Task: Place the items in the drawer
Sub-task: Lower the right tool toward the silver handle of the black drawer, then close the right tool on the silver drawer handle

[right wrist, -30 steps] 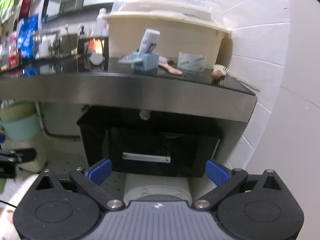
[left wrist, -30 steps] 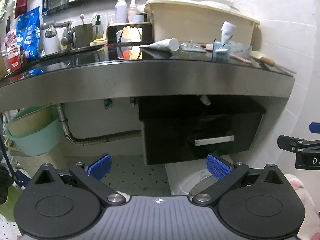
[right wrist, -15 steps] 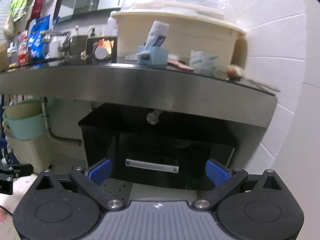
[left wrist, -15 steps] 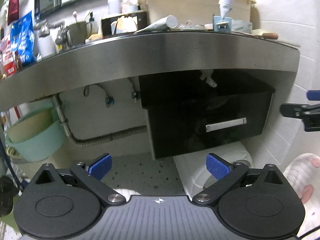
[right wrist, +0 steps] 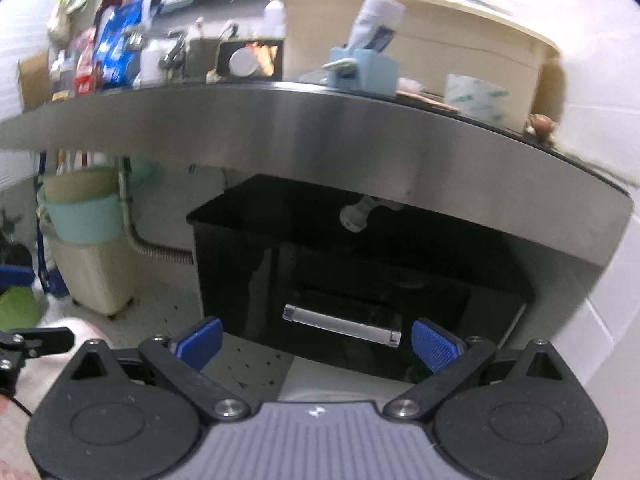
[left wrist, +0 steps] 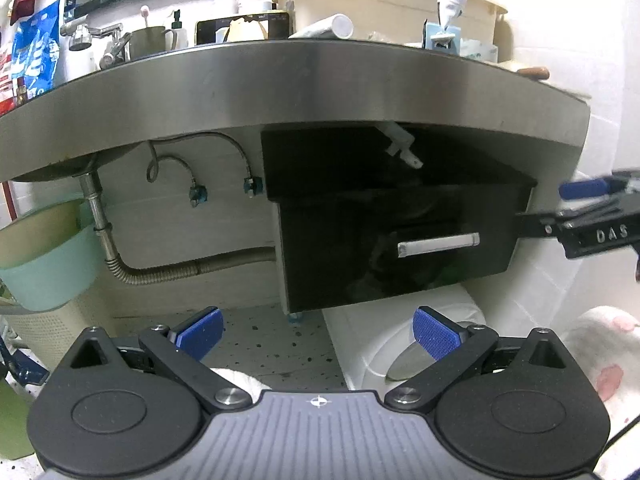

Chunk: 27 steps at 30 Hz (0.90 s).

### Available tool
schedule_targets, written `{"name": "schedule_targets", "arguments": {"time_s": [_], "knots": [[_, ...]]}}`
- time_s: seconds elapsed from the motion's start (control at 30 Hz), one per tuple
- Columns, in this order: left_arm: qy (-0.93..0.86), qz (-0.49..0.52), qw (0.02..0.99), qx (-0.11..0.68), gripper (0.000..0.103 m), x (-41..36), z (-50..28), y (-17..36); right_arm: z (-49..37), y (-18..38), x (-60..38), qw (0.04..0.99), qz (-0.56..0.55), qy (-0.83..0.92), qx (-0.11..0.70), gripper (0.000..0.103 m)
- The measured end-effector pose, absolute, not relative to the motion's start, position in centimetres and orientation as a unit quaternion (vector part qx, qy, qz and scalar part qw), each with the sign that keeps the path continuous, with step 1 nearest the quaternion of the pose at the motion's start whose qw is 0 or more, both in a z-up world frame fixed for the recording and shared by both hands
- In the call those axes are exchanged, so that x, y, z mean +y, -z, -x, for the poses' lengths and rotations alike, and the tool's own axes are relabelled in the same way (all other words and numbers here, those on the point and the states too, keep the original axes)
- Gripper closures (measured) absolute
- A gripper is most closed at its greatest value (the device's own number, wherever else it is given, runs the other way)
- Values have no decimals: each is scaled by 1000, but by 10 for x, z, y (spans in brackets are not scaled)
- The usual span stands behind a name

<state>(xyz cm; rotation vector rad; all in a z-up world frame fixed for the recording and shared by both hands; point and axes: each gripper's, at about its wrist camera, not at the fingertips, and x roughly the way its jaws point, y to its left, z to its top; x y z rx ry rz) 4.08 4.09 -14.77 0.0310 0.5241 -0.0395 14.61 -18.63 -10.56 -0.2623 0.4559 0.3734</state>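
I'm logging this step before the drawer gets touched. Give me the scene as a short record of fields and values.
drawer: black drawer under the steel counter, shut
handle: silver bar handle on the drawer front, untouched
left gripper: left gripper, jaws open, empty
right gripper: right gripper, jaws open, empty, aimed at the handle
items on counter: blue holder, tape roll, white tube
under the counter: green basin, corrugated hose
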Motion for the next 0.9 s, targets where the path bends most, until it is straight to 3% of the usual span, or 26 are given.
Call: {"name": "schedule_targets", "arguments": {"time_s": [0.27,0.9], "knots": [[11,0,964,265,1,43,-41,160,-166,120,-162,926,243,-212,198,1],[-2,31,959,282,1,54,-44,172,-211,183,-114,772,543,-275,184,0]]}}
